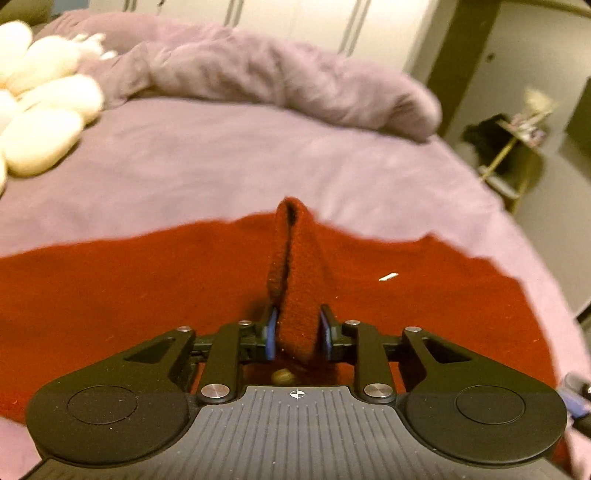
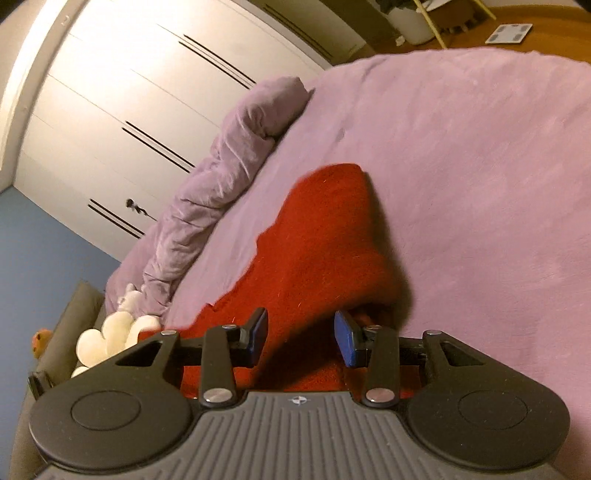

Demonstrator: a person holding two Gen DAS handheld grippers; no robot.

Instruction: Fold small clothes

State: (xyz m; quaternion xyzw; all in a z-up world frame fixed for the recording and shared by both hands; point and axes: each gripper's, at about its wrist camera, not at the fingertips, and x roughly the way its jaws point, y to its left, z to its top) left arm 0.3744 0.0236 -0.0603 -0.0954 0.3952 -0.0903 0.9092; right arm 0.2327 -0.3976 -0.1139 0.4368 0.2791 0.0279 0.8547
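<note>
A dark red knitted garment [image 1: 110, 295] lies spread on the purple bed sheet [image 1: 221, 155]. My left gripper [image 1: 298, 332] is shut on a raised fold of it, and the pinched strip [image 1: 295, 258] stands up between the blue pads [image 1: 272, 334]. In the right wrist view the same red garment [image 2: 325, 240] is lifted off the sheet [image 2: 480, 166] and casts a shadow to its right. My right gripper [image 2: 301, 341] is shut on a thick bunch of this fabric, which fills the gap between its pads [image 2: 343, 341]. What lies beneath the held cloth is hidden.
A rolled purple duvet [image 1: 277, 77] runs along the far side of the bed, with a white plush toy [image 1: 44, 110] at its left end. White wardrobe doors [image 2: 129, 110] stand behind. A small side table [image 1: 513, 147] and a floor scale [image 2: 509, 33] are beyond the bed's edge.
</note>
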